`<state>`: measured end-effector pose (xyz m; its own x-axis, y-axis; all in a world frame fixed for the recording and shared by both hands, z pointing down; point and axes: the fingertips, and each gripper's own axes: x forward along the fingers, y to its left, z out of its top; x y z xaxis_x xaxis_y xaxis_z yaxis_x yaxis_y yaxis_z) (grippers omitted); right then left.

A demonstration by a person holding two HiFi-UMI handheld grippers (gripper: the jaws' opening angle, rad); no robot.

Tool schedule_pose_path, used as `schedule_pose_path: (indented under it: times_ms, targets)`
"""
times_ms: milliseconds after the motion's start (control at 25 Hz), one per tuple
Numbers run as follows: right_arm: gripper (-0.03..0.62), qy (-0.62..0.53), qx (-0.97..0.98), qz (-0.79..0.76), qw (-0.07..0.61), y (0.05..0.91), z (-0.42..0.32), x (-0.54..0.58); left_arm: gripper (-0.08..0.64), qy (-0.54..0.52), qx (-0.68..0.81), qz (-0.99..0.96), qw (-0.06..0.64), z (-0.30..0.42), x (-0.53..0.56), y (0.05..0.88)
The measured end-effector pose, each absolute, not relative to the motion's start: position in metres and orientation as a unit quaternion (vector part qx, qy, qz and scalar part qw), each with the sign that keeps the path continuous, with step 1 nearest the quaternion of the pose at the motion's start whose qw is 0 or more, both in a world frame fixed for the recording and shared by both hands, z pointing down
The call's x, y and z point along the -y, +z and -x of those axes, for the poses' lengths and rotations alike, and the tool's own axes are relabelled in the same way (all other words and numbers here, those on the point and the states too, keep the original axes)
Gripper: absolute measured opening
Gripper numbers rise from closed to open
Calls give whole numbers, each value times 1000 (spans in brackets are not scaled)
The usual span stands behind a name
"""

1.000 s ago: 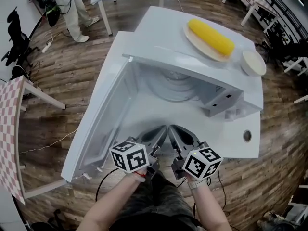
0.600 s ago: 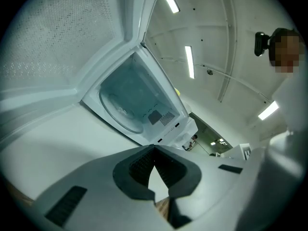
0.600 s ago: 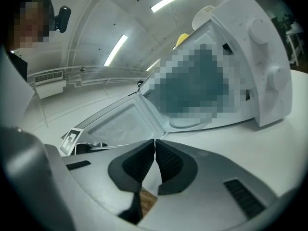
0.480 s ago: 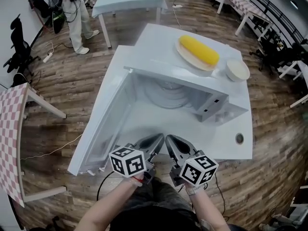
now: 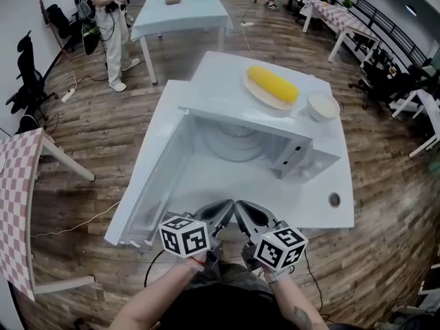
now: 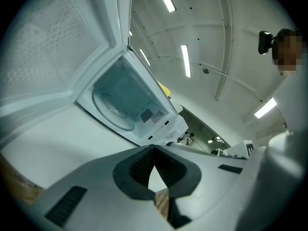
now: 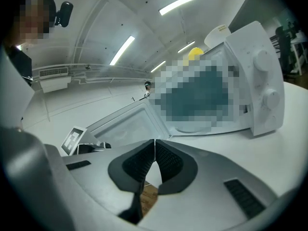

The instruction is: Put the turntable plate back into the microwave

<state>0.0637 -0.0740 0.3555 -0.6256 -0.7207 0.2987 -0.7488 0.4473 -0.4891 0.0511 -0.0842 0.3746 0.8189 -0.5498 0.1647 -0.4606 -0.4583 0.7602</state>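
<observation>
You stand on a brown wood-plank floor [image 5: 89,136]: pale blue rectangular table [image 5: 180,9] ahead, red-and-white checked table [image 5: 17,198] at your left, black office chair [image 5: 26,71] beyond

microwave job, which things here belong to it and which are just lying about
Belongs to the job: microwave, its open door, the turntable plate inside it, left hand-held gripper and right hand-held gripper, both shut and empty.

Just lying about: corn and bowl on top of the microwave, checkered table at the left.
</observation>
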Motion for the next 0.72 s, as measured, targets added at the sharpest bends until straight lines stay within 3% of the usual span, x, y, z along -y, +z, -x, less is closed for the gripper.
schedule_pose_path:
  times_ms: [720]
  targets:
    - [28,286,855,-433,8,324,-54,49,12,-38,279,-871,403,-44,60,345]
